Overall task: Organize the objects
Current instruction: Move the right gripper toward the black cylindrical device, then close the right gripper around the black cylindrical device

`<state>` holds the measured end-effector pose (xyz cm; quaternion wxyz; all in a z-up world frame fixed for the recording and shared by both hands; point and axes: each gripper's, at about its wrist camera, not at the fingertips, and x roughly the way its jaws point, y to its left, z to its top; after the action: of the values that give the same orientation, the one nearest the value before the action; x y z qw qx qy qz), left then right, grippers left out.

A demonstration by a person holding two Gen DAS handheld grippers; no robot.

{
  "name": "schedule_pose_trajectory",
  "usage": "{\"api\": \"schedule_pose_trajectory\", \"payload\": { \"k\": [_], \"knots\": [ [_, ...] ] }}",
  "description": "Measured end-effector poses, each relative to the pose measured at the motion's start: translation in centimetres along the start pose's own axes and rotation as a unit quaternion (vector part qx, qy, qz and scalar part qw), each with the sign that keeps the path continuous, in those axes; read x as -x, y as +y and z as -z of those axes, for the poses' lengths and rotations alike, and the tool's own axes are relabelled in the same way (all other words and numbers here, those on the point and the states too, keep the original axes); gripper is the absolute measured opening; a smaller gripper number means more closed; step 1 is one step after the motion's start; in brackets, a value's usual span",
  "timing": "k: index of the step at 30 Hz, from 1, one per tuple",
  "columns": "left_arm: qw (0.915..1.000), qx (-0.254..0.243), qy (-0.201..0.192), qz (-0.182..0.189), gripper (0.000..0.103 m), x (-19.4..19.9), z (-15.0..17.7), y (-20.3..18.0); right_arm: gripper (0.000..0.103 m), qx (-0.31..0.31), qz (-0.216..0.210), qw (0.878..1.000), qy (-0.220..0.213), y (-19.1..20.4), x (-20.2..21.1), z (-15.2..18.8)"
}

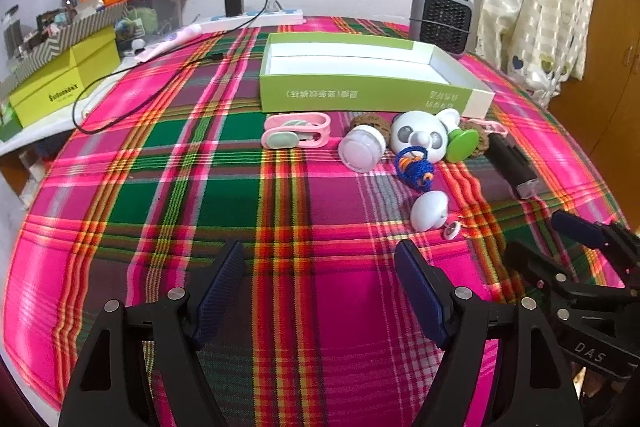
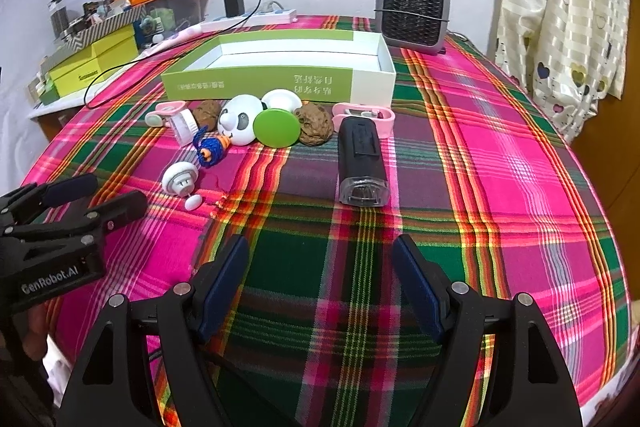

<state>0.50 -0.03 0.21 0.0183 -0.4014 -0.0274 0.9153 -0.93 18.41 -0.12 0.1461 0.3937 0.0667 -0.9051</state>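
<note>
both tools (image 1: 320, 291) (image 2: 320, 287) wide open, empty; "genrobot.ai", "das" on bodies.

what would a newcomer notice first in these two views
The loud pink and green plaid cloth fills both views. At its far side stands an open, empty green box, with a jumble of small things in front of it: a panda toy, a green disc and a black flashlight. Near the camera, the left gripper and right gripper both hang open over the cloth, holding nothing.
</note>
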Motion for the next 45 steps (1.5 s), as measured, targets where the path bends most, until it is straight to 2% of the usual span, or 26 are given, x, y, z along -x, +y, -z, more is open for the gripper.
{"api": "schedule_pose_trajectory", "payload": {
  "k": [6,9,15,19,25,27,30,34,38,40,45],
  "knots": [
    [0.9997,-0.011,0.005,0.022,0.077,0.0,-0.2,-0.4,0.072,0.005,0.000,1.000,0.006,-0.8,0.0,-0.3],
    [0.9983,-0.016,0.009,0.056,0.077,0.1,-0.5,-0.9,0.069,0.003,-0.003,1.000,0.003,-1.4,0.1,-0.6],
    [0.9953,-0.046,0.002,0.085,0.077,0.2,-0.9,-2.5,0.066,-0.003,-0.003,1.000,0.000,-2.7,0.0,-1.9],
    [0.9944,-0.058,0.002,0.088,0.077,0.0,-1.3,-3.3,0.060,-0.001,-0.005,1.000,0.009,-3.2,-0.7,-2.7],
    [0.9945,-0.064,0.006,0.083,0.075,-0.5,-1.5,-3.7,0.058,0.014,-0.015,1.000,0.015,-3.0,-1.5,-3.6],
    [0.9945,-0.067,0.002,0.081,0.074,-0.6,-1.6,-3.9,0.054,0.017,-0.016,1.000,0.017,-2.9,-1.7,-3.9],
    [0.9943,-0.071,0.005,0.080,0.067,-1.0,-1.7,-4.0,0.051,0.020,-0.017,0.999,0.019,-2.9,-2.1,-4.1],
    [0.9945,-0.072,0.008,0.076,0.057,-1.3,-1.8,-4.1,0.042,0.017,-0.018,0.999,0.025,-3.1,-2.6,-4.1],
    [0.9945,-0.071,0.007,0.076,0.052,-1.3,-1.9,-4.1,0.033,0.018,-0.019,0.999,0.030,-3.1,-2.9,-4.2],
    [0.9945,-0.070,0.007,0.077,0.044,-1.3,-1.9,-4.1,0.030,0.018,-0.019,0.999,0.028,-3.1,-2.9,-4.2],
    [0.9945,-0.070,0.006,0.077,0.033,-1.4,-2.0,-4.2,0.029,0.018,-0.017,0.999,0.027,-3.0,-2.8,-4.3]
  ]
}}
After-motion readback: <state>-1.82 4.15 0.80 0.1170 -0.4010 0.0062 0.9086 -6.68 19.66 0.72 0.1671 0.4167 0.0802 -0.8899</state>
